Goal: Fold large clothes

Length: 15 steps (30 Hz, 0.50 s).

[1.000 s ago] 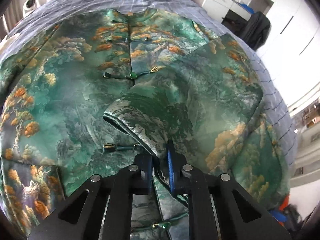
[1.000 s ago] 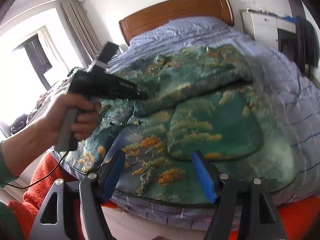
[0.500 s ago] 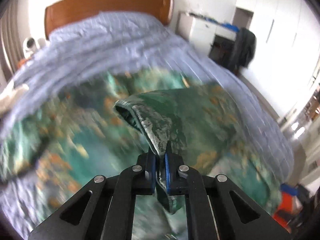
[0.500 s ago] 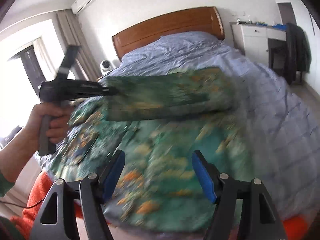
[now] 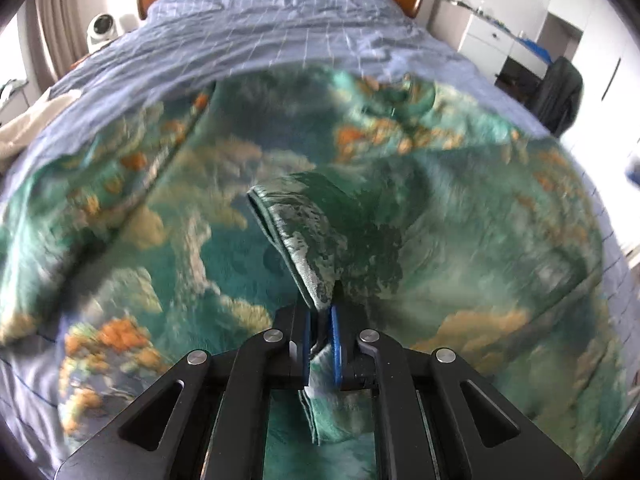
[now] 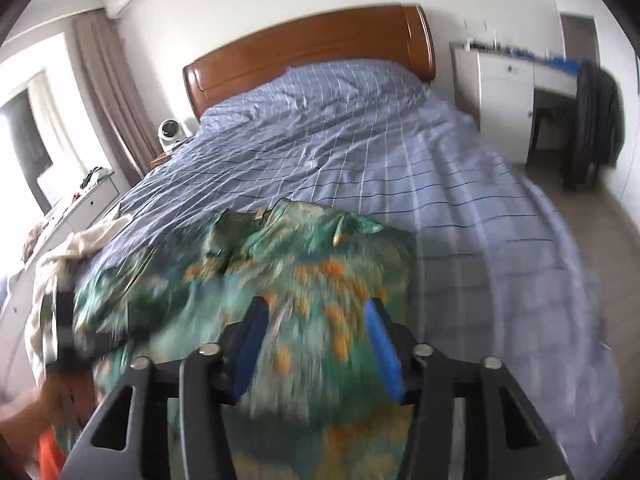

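Two grippers | left gripper [image 5: 320, 340] pinching sleeve cuff [image 5: 304, 232], sleeve runs up-left from jaws | right gripper [image 6: 316, 344] jaws have just been closing, part spread, nothing pinched | green jacket [image 6: 280, 264] on bed [image 6: 400, 152], below both, left nearer

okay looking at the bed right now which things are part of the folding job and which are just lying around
Job:
- green patterned jacket
- left gripper, shut on the jacket's edge
- right gripper, open above the jacket, jaws just closing, nothing between them

Lying about:
- beige cloth
- small fan
- dark coat
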Available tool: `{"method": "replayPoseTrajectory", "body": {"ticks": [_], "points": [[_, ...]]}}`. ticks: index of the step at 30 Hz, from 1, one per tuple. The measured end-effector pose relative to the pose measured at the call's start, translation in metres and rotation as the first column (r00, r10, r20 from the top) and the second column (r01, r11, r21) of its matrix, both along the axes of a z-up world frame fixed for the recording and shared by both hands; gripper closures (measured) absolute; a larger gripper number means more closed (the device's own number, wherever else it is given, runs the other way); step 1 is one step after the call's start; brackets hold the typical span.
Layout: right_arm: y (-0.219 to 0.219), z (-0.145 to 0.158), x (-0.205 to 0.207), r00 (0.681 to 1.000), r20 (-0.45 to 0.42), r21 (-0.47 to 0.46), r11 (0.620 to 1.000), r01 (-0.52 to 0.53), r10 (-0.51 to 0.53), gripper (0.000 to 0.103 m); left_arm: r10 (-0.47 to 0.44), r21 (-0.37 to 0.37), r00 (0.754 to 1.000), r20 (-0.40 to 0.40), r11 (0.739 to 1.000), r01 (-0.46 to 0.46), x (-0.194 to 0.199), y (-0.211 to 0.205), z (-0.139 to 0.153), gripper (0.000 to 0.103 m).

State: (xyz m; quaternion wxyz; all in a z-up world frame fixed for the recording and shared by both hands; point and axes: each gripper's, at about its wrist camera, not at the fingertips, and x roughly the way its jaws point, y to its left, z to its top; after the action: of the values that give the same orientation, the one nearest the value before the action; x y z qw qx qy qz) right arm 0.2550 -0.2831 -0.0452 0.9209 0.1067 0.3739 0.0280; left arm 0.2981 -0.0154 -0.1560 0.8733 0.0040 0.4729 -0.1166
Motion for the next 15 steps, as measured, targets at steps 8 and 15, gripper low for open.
{"method": "replayPoseTrajectory", "body": {"ticks": [8,15], "points": [[-0.002,-0.131,0.099,0.959,-0.284,0.083,0.996,0.022,0.002,0.059,-0.006,0.001,0.999,0.043,1.000,0.006,-0.004,0.000,-0.012,0.096],[0.011,-0.110,0.053,0.974,-0.221,0.032,0.998,-0.049,0.055,0.059,-0.003,-0.024,0.999,0.055,1.000,0.004,-0.008,0.006,-0.014,0.096]]}}
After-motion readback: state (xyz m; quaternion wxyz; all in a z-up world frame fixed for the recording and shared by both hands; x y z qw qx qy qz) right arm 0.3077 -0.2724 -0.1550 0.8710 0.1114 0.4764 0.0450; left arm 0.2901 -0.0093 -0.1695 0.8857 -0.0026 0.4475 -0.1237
